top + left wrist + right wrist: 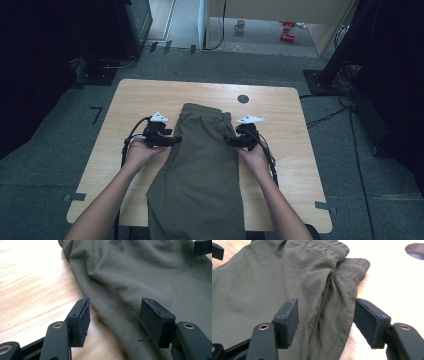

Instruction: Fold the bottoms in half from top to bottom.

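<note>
High view: olive trousers [200, 170] lie lengthwise on the table [280, 165]. Left gripper [170, 141] and right gripper [231, 141], jaws wide, straddle opposite side edges below the waistband [342, 255]. Likely step: pinching both edges; next, closing squarely on cloth.

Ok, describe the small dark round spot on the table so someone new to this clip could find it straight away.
Start at the light wooden table and go to its far edge, away from the person. Just beyond the elastic waistband of the olive trousers, slightly to their right, sits a small dark round spot. It is the one dark circle on the bare wood, apart from the cloth and both tongs.
</note>
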`<control>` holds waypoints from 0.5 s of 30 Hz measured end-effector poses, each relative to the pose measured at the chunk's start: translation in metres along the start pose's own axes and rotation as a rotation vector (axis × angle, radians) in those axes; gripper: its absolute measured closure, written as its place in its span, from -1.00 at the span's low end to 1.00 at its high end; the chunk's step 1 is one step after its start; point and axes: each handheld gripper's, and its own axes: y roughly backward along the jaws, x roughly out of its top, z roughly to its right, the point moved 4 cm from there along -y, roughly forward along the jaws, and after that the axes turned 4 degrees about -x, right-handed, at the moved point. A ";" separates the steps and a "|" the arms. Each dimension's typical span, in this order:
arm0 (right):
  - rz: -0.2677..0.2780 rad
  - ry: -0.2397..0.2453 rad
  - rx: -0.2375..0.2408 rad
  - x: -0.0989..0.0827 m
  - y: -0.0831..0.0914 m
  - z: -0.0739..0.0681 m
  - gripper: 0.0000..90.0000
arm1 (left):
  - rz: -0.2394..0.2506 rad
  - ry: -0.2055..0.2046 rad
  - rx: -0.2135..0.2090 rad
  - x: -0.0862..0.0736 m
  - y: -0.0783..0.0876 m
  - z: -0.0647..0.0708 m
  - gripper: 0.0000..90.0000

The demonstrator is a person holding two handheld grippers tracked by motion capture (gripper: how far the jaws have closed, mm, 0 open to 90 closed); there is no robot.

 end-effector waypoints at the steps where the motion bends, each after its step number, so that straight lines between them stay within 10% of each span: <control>1: 0.001 -0.003 -0.001 0.002 -0.001 0.000 -0.21 | 0.001 -0.004 0.004 0.004 -0.002 -0.003 -0.08; 15: -0.016 -0.006 -0.002 0.016 -0.025 0.000 -0.35 | 0.015 0.023 -0.002 0.028 -0.025 -0.018 -0.09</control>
